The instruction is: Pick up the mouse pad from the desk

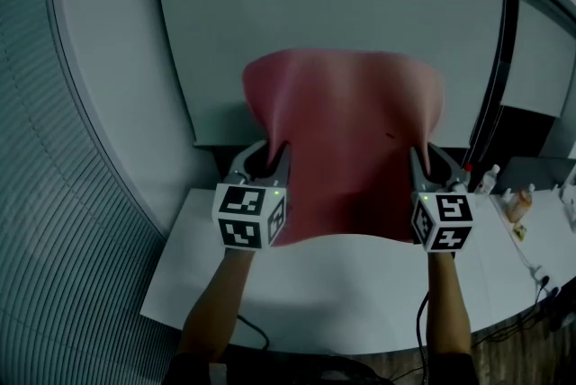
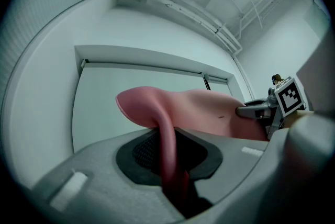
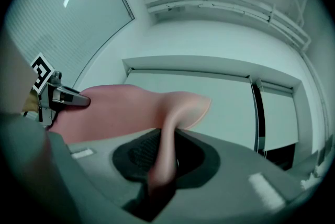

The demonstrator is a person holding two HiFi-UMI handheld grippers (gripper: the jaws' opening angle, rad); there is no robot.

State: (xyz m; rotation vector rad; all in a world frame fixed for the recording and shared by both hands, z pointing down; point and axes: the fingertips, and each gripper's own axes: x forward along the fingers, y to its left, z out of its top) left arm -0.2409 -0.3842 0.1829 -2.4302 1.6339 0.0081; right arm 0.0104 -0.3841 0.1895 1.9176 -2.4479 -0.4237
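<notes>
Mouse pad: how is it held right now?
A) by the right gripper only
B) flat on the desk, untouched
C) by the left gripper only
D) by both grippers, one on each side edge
D: the left gripper and right gripper each clamp a side edge of the mouse pad, which is up off the desk.

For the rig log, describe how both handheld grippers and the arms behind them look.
The left gripper and right gripper are matching light grey plastic bodies with curved jaws lined by black textured pads. Each carries a white cube with black square markers, with a small green light above. Behind, thin dark cables trail past the forearms, which are unsleeved.
</notes>
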